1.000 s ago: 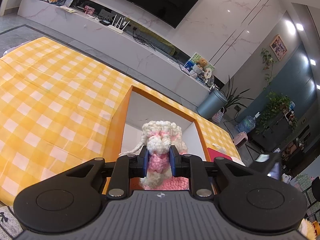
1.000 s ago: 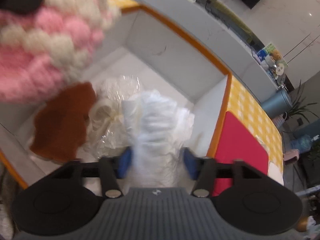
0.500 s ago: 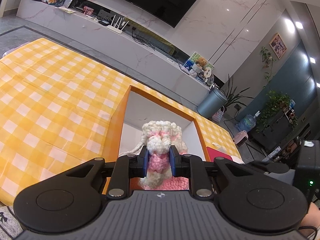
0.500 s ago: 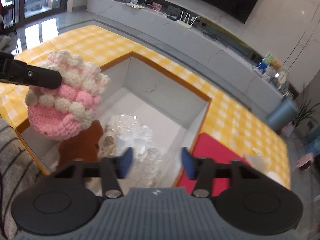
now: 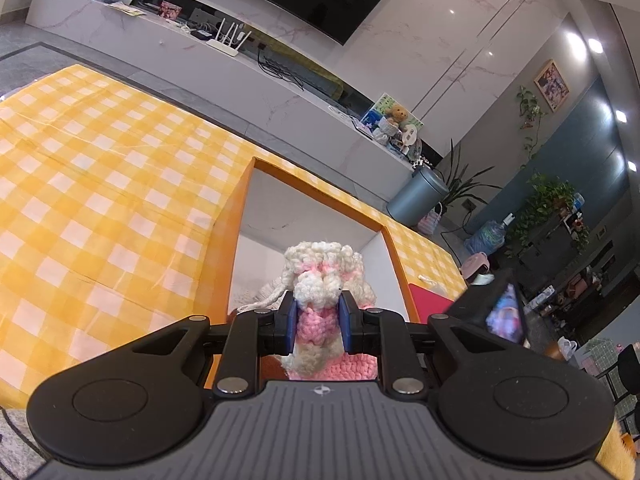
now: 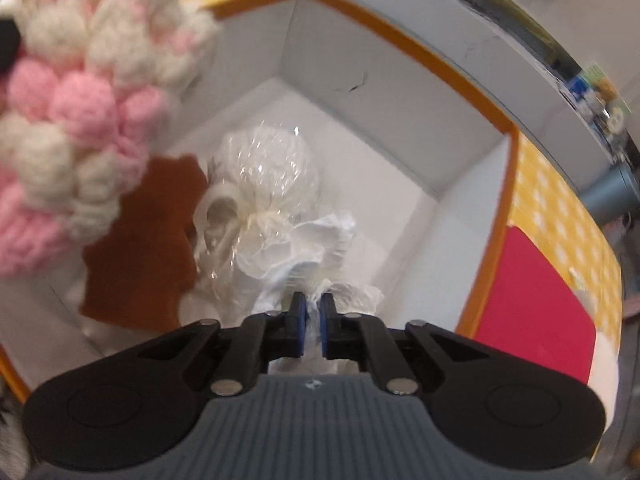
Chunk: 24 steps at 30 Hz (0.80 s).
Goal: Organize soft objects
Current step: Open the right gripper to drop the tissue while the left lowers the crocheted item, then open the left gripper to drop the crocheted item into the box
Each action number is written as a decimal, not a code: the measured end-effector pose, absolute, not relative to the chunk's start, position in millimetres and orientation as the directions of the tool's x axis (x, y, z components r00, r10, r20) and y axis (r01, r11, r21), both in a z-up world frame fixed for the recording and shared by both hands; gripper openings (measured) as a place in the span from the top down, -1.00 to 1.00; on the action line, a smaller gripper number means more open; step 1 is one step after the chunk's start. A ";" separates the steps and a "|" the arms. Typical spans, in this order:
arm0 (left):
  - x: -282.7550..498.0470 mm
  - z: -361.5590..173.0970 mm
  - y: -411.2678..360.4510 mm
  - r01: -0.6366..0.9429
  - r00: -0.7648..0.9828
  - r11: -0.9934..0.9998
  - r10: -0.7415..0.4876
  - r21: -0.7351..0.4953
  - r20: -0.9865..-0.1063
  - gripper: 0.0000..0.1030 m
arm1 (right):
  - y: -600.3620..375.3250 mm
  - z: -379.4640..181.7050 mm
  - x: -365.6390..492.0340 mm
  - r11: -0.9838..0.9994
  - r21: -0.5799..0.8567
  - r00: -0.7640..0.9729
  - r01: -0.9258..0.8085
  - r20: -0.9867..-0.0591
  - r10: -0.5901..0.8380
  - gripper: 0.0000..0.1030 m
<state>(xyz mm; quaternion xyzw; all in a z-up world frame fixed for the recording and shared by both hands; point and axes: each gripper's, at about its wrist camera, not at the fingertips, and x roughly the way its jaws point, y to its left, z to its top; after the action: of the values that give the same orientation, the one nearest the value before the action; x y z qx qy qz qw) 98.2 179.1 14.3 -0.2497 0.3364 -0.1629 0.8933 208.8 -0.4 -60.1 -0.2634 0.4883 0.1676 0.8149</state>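
Observation:
My left gripper (image 5: 317, 322) is shut on a pink and cream crocheted pouch (image 5: 320, 284) and holds it above the near edge of an orange-rimmed white box (image 5: 316, 192). The pouch also shows at the upper left of the right wrist view (image 6: 80, 120). My right gripper (image 6: 311, 326) is down inside the box (image 6: 400, 96), its jaws nearly closed on a crumpled white plastic bag (image 6: 312, 256). A clear-wrapped white bundle (image 6: 260, 184) and a brown fuzzy piece (image 6: 144, 240) lie on the box floor.
The box stands on a yellow checked tablecloth (image 5: 100, 200). A red mat (image 6: 544, 316) lies to the right of the box. A TV wall, a shelf and a grey bin (image 5: 416, 196) are beyond the table.
My right gripper was open and raised half a second ago; it has dropped back into the box and closed on the white plastic bag. My left gripper keeps holding the pouch in place.

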 end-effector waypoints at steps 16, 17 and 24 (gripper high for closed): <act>99.6 13.7 164.7 0.145 0.694 0.846 -0.457 -0.513 -0.557 0.54 | -24.5 7.1 156.3 0.831 -0.339 0.694 -0.441 -0.716 0.076 0.24; 101.0 12.2 161.6 0.140 0.690 0.848 -0.454 -0.512 -0.564 0.54 | -27.9 13.3 153.9 0.839 -0.343 0.713 -0.423 -0.697 0.074 0.22; 113.0 21.8 150.0 0.115 0.708 0.885 -0.392 -0.451 -0.587 0.54 | -43.6 26.7 152.7 0.888 -0.262 0.755 -0.378 -0.642 0.132 0.19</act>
<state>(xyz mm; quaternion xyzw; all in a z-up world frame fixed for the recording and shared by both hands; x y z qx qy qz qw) 113.0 150.0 21.8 -0.1946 0.3553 -0.1401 0.9035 152.7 -43.6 26.7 -0.1914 0.3209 0.1390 0.9171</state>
